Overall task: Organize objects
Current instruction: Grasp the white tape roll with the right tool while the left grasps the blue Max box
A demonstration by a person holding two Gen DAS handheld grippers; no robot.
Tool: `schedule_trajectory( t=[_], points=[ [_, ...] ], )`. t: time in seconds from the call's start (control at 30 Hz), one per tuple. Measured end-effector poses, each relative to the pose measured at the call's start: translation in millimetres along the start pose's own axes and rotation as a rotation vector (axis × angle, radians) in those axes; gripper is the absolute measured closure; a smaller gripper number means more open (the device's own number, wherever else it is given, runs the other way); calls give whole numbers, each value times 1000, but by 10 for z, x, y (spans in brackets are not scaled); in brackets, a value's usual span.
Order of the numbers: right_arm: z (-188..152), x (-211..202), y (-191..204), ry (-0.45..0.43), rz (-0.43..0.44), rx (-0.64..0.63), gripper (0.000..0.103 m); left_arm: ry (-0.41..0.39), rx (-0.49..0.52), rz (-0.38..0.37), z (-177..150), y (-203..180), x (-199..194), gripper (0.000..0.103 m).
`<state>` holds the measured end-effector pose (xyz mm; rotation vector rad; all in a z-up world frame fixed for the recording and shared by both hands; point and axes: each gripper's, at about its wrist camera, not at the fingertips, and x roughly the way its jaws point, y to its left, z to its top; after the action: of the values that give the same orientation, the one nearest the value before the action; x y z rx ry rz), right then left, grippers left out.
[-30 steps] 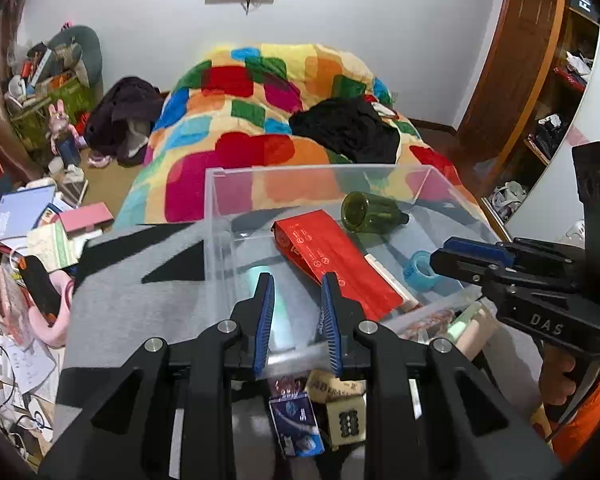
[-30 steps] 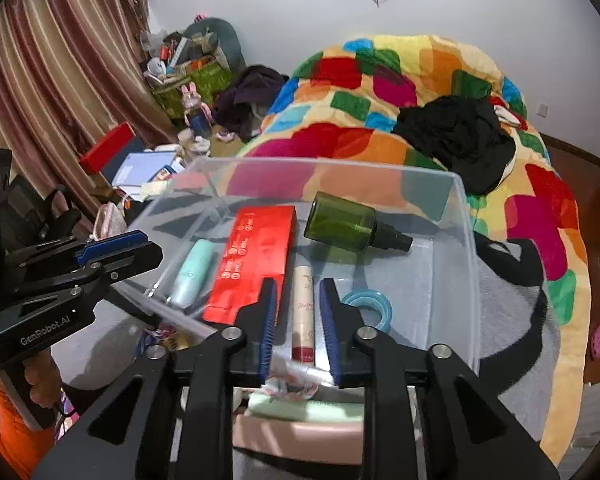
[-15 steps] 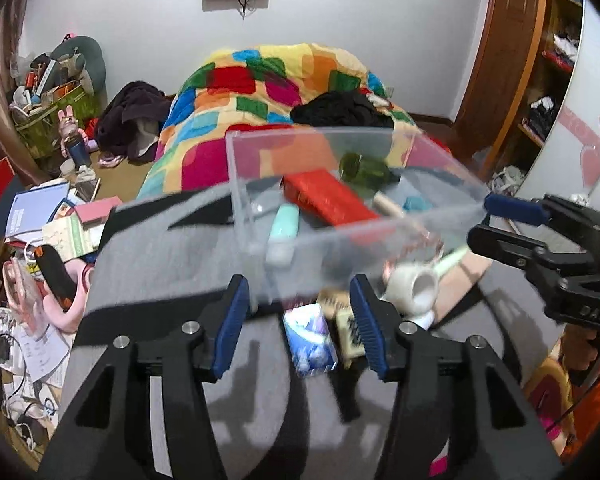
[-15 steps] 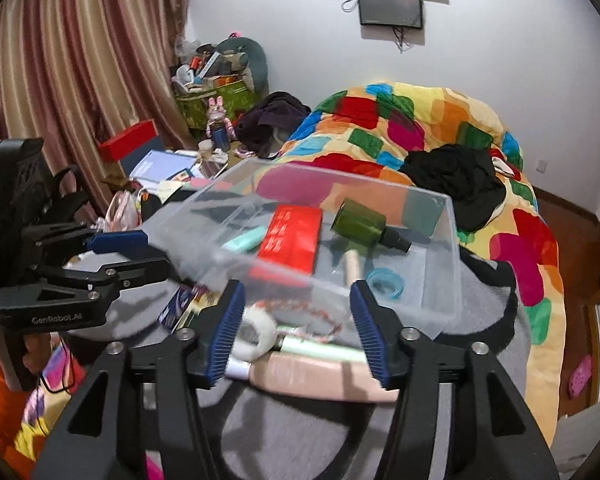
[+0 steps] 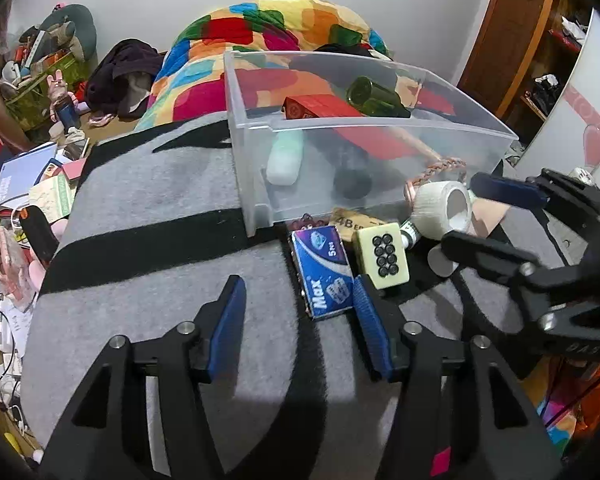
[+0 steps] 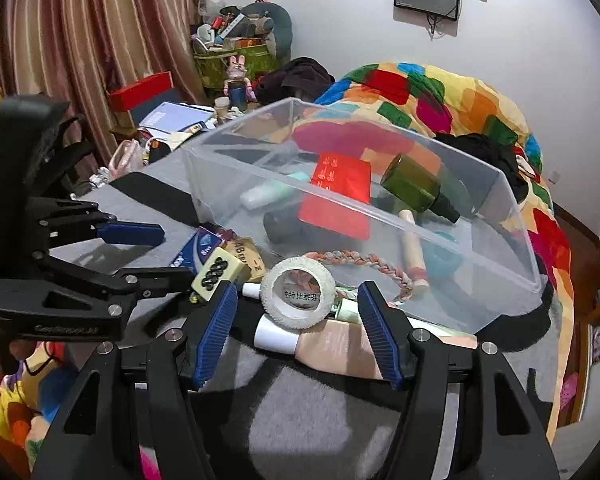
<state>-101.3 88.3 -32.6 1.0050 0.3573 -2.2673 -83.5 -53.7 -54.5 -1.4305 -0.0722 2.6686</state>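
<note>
A clear plastic bin [image 5: 340, 122] [image 6: 380, 216] rests on the grey blanket with a red box [image 6: 340, 196], a green bottle [image 6: 416, 186] and a mint tube [image 5: 284, 160] inside. Loose items lie before it. My left gripper [image 5: 298, 284] [image 6: 172, 254] is opening; a blue gum pack [image 5: 324, 276] [image 6: 202, 246] lies by its right finger, untouched. Beside the pack sits a mahjong tile [image 5: 382, 256] [image 6: 216, 270]. My right gripper [image 6: 297, 288] [image 5: 460, 212] is also opening, its pads standing clear on either side of a white tape roll [image 6: 300, 298] [image 5: 444, 208].
A peach tube [image 6: 340, 346], a braided cord [image 6: 360, 262] and a tan tag [image 5: 356, 222] crowd the bin's near side. A patchwork quilt [image 5: 260, 36] lies behind. Books and clutter [image 5: 24, 176] cover the floor at the left; curtains [image 6: 80, 40] hang there.
Both grippers were nearly shut at the bin's near rim. They have let go, opened wide and drawn back and down to the loose items in front of the bin.
</note>
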Motion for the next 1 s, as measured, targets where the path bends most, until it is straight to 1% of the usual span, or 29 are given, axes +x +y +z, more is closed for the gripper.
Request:
schedule_trajectory(
  t=[0.07, 0.13, 0.2, 0.27, 0.33, 0.37, 0.4, 0.43, 0.57, 0.83, 1.0],
  points=[
    [-24, 44, -16, 10, 8, 11, 45, 0, 1, 4, 23, -25, 16, 47],
    [-42, 71, -29, 9, 6, 23, 50, -3, 2, 6, 42, -47, 31, 47],
    [-43, 98, -27, 15, 10, 29, 60, -2, 4, 18, 55, -64, 57, 47],
    [-48, 104, -29, 10, 4, 32, 65, 2, 1, 26, 54, -68, 90, 47],
    [-52, 95, -27, 8, 12, 37, 66, -5, 0, 33, 56, -73, 94, 48],
    [-56, 89, -35, 6, 17, 44, 66, -12, -2, 31, 55, -79, 85, 55],
    [-57, 85, -37, 5, 19, 46, 66, -15, -2, 29, 56, -84, 81, 58],
    [-57, 82, -41, 3, 22, 47, 66, -16, 0, 27, 63, -87, 81, 66],
    [-66, 38, -32, -8, 28, 45, 66, -29, -1, 17, 51, -86, 53, 75],
    [-64, -140, -86, -53, 39, 78, 66, -88, -21, 23, -3, -42, -136, 77],
    [-43, -265, -181, -84, 31, 114, 66, -124, -46, 6, 8, -9, -292, 77]
  ],
)
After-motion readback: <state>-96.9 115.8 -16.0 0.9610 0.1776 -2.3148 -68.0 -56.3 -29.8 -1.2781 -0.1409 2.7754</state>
